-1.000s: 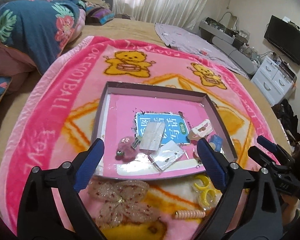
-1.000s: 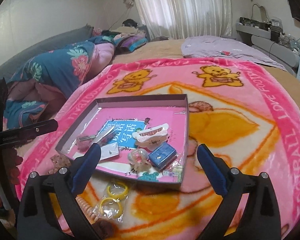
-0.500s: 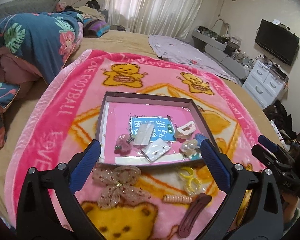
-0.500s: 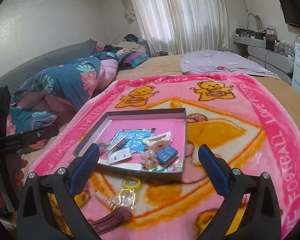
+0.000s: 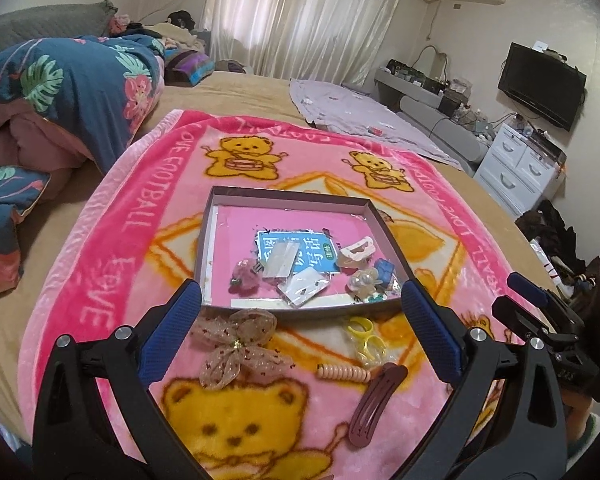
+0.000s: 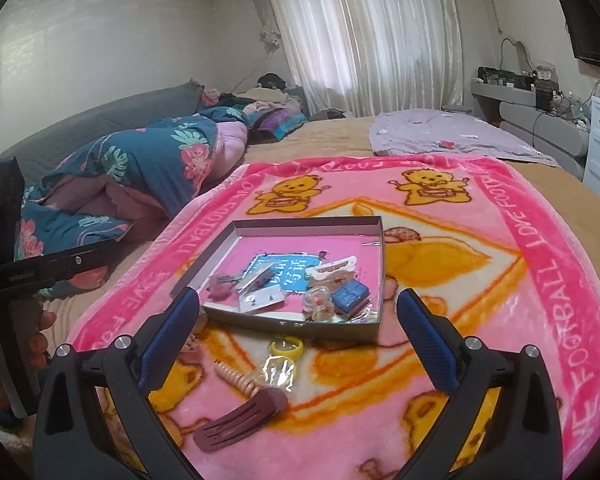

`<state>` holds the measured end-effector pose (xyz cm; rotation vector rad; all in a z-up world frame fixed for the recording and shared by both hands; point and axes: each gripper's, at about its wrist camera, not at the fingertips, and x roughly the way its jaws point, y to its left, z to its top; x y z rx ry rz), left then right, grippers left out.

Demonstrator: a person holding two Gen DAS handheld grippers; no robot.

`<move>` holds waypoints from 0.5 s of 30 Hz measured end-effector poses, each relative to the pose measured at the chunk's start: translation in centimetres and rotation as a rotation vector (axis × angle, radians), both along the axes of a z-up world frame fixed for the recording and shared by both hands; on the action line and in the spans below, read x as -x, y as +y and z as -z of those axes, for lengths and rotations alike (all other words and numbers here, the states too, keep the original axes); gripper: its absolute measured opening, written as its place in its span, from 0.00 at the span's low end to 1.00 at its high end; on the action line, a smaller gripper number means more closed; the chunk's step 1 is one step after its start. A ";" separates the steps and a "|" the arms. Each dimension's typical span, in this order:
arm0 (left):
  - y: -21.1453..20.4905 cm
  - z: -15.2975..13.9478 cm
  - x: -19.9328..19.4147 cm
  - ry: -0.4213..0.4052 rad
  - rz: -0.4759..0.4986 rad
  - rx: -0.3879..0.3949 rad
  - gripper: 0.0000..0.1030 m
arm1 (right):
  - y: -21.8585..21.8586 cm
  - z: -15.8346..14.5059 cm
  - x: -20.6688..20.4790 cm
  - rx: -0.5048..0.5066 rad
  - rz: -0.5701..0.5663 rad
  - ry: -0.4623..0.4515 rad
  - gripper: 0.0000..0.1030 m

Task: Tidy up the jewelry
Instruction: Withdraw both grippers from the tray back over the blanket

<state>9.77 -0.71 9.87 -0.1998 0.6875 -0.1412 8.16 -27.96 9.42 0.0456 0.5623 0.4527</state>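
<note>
Left wrist, pink bear blanket (image 5: 112,248), bed (image 5: 228,96), curtains (image 5: 300,16)

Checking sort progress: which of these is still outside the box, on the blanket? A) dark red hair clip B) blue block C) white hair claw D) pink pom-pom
A. The dark red hair clip lies on the blanket in front of the box, while the white hair claw, blue block and pink pom-pom sit inside it.
</note>
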 end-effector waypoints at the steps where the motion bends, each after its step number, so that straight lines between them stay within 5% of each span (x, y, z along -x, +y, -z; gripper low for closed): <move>1: 0.0 0.0 0.2 -0.001 -0.002 -0.002 0.91 | 0.0 0.0 0.1 0.001 -0.002 -0.001 0.96; 15: -0.3 1.7 2.7 0.022 0.017 -0.029 0.91 | 1.6 1.1 2.7 0.046 -0.044 0.020 0.96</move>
